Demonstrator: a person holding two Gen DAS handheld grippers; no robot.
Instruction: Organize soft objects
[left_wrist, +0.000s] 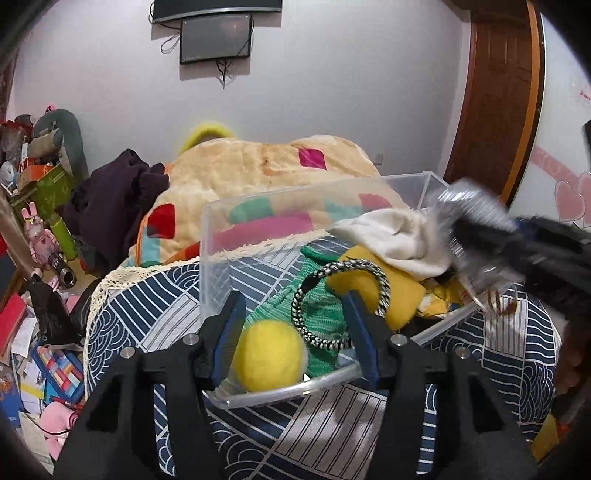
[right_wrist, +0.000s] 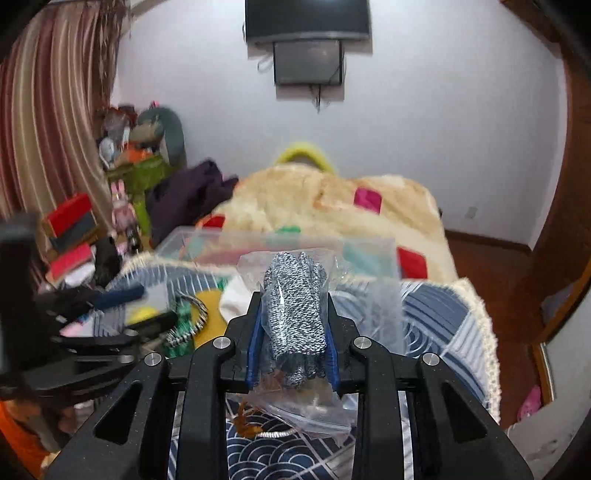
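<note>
While a clear plastic bag of speckled black-and-white cord (right_wrist: 295, 314) is clamped between the closed right gripper (right_wrist: 293, 354), the left gripper (left_wrist: 295, 328) is held spread over a clear plastic storage box (left_wrist: 221, 236), where a fuzzy yellow ball (left_wrist: 269, 356) is seen.

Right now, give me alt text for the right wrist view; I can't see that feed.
The right gripper is clamped on a clear plastic bag of black-and-white speckled cord, held above a navy wave-patterned cloth. Beyond it is a clear plastic bin and a cream patchwork blanket; the left gripper is blurred at left.
</note>
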